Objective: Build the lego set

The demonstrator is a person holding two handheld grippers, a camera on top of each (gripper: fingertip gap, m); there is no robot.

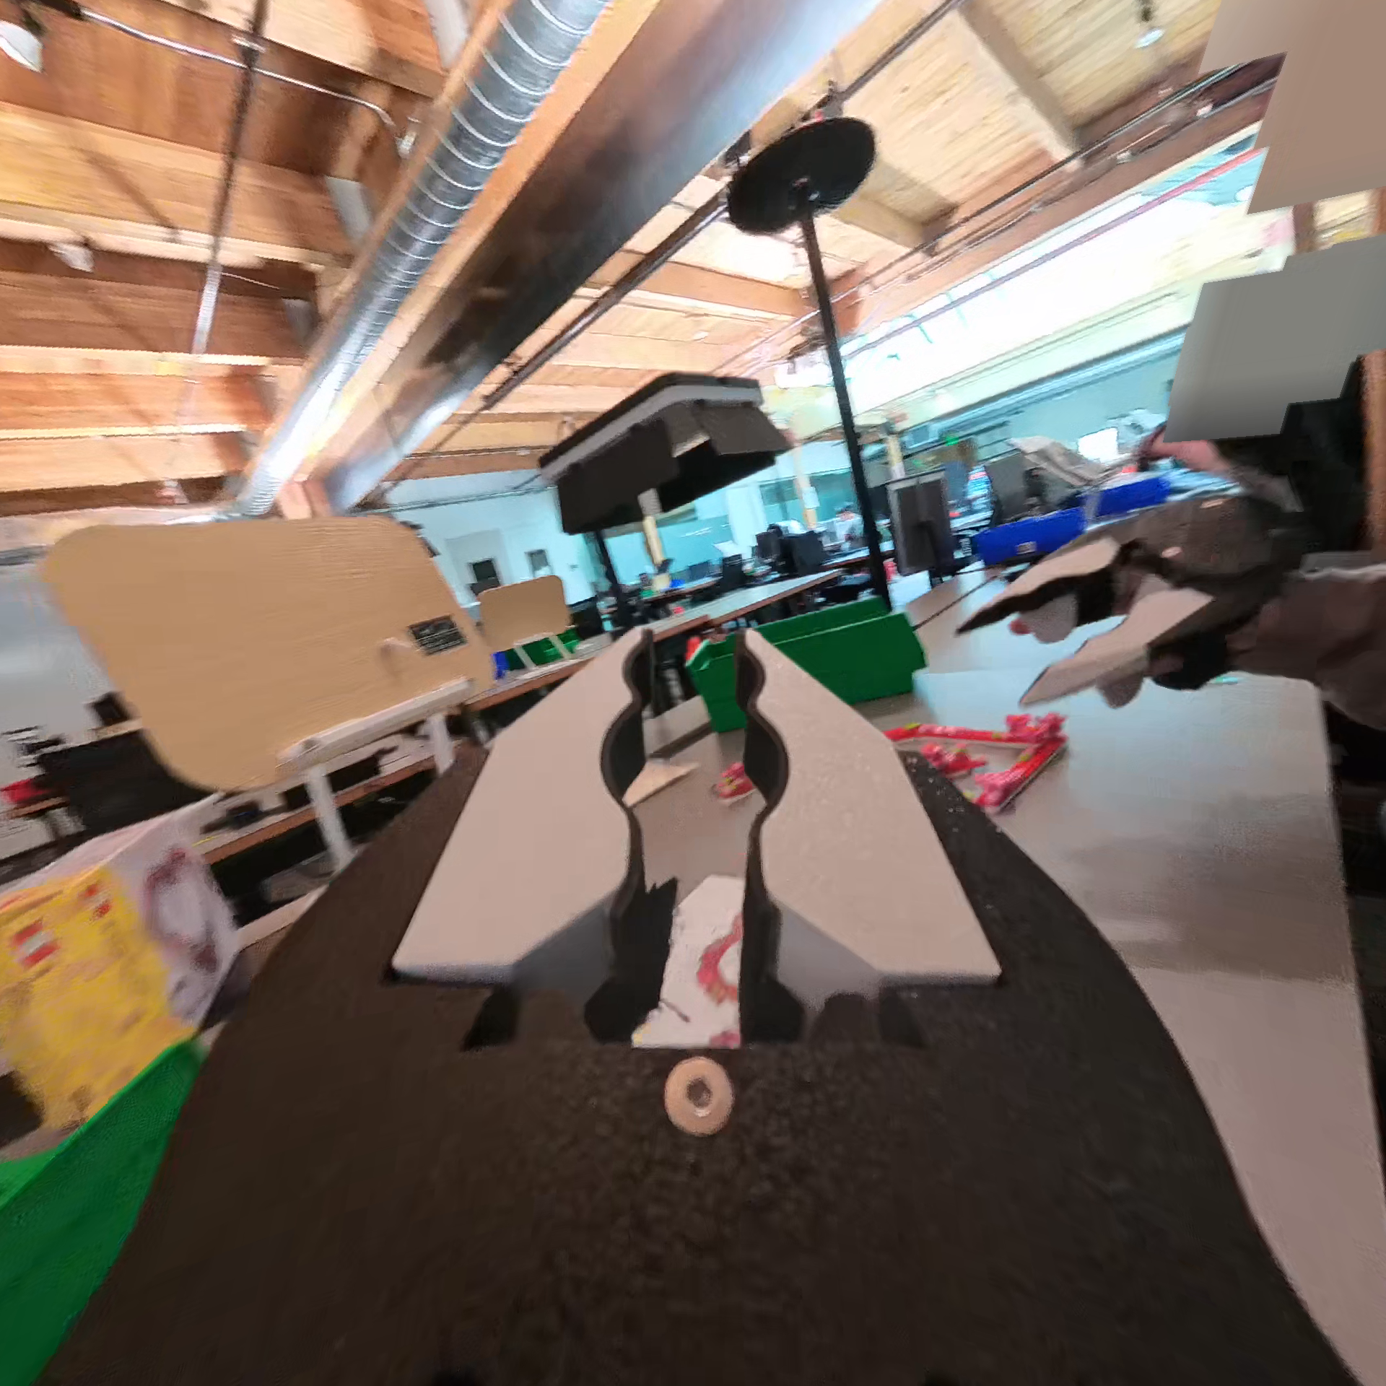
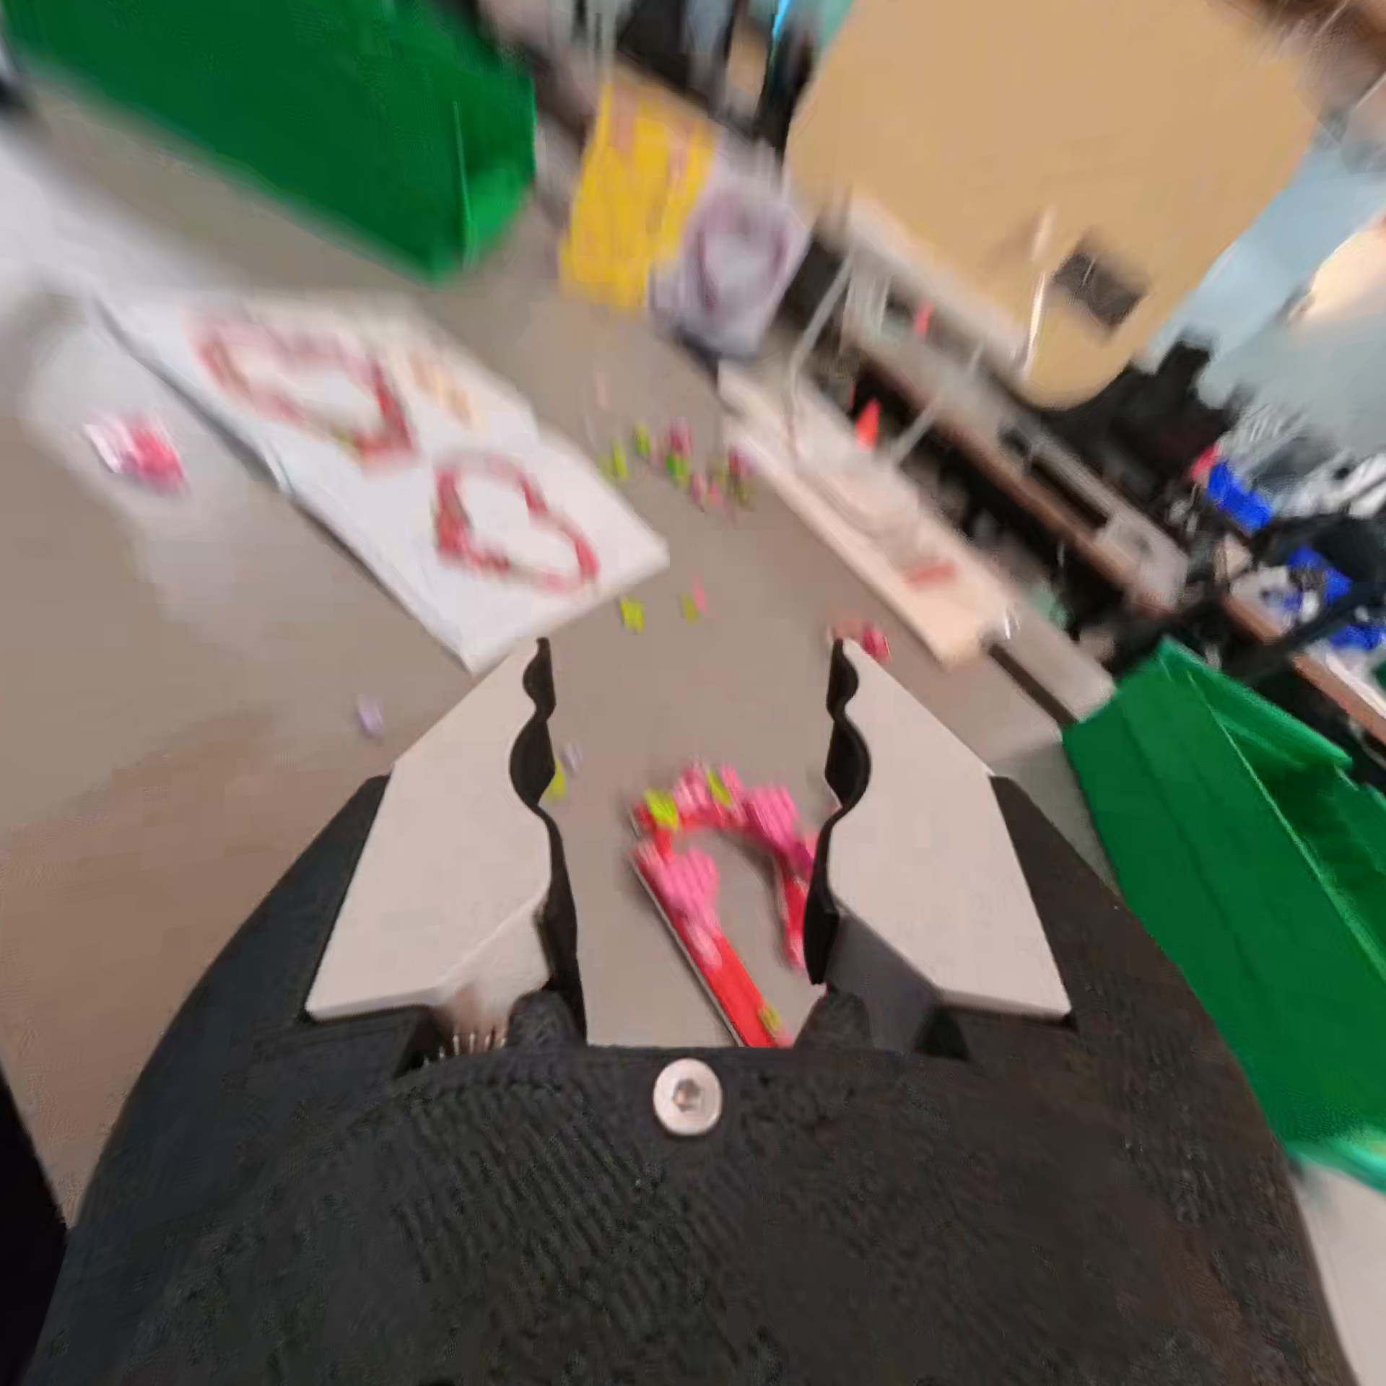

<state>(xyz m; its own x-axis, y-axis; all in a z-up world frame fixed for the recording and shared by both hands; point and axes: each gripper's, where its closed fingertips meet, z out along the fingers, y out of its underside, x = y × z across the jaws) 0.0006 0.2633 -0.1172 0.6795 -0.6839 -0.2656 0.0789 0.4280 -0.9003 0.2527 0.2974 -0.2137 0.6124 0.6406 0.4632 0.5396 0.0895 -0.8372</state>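
The left hand-held gripper (image 1: 694, 652) is raised off the desk (image 1: 1170, 862), fingers slightly apart, holding nothing. The right hand-held gripper (image 2: 690, 660) hovers spread wide and empty over the half-built red and pink lego heart (image 2: 720, 862) lying on the desk. The instruction booklet (image 2: 390, 480) lies beyond it, with loose pieces (image 2: 675, 465) scattered nearby and a green bin (image 2: 1260, 900) to the right.
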